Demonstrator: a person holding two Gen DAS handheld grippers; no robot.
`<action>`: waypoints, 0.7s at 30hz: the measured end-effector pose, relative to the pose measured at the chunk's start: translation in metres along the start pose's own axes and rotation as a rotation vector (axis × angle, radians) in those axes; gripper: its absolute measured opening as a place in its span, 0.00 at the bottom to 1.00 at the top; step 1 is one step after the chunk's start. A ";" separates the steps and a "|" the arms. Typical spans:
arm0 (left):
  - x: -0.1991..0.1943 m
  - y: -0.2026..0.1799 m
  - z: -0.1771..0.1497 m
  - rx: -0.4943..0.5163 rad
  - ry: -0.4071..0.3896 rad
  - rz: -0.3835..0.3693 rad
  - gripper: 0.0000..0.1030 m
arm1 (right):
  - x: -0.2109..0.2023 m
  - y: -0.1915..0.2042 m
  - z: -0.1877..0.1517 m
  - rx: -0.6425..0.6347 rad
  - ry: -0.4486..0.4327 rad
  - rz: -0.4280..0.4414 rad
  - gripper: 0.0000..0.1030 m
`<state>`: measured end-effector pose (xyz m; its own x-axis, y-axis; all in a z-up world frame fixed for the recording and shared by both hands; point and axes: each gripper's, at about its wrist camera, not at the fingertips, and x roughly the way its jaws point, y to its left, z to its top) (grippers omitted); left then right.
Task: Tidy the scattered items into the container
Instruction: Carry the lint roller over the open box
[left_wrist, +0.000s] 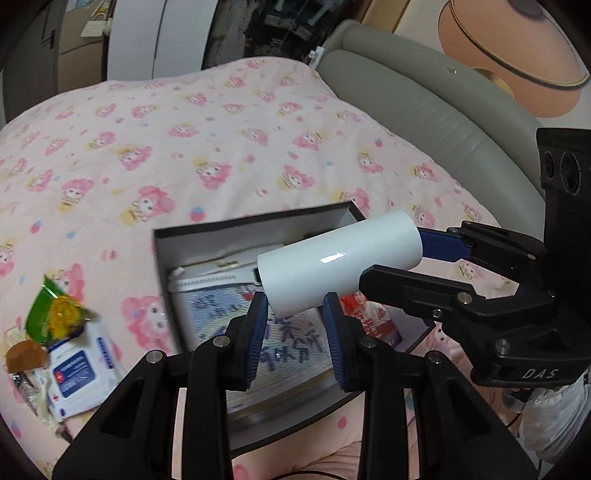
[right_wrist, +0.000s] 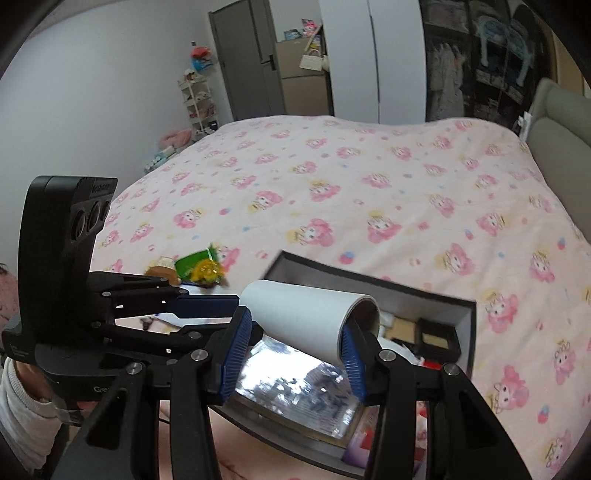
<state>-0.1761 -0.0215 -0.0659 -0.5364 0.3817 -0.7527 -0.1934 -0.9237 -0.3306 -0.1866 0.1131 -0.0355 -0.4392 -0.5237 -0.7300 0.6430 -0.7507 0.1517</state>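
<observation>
- Both grippers have hold of the white roll (left_wrist: 340, 264), which hangs over the open box (left_wrist: 255, 221) on the bed (left_wrist: 184, 140).
- Left gripper (left_wrist: 295, 332) fingers pinch one end; right gripper (right_wrist: 293, 354) fingers grip the other.
- Snack packets (left_wrist: 59, 317) lie beside the box.

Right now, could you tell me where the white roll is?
The white roll is lifted above the open box on the bed, with jaws at both its ends.
</observation>
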 end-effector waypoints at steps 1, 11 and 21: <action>0.008 -0.002 -0.001 -0.001 0.013 -0.004 0.29 | 0.004 -0.008 -0.004 0.012 0.010 0.000 0.42; 0.073 0.023 0.004 -0.017 0.082 0.015 0.29 | 0.078 -0.060 -0.030 0.050 0.206 -0.009 0.42; 0.086 0.059 0.001 -0.086 0.062 0.028 0.31 | 0.119 -0.046 -0.029 0.000 0.258 -0.067 0.42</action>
<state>-0.2345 -0.0433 -0.1496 -0.4879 0.3599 -0.7953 -0.1065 -0.9288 -0.3549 -0.2504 0.0965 -0.1488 -0.3059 -0.3530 -0.8842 0.6177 -0.7803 0.0979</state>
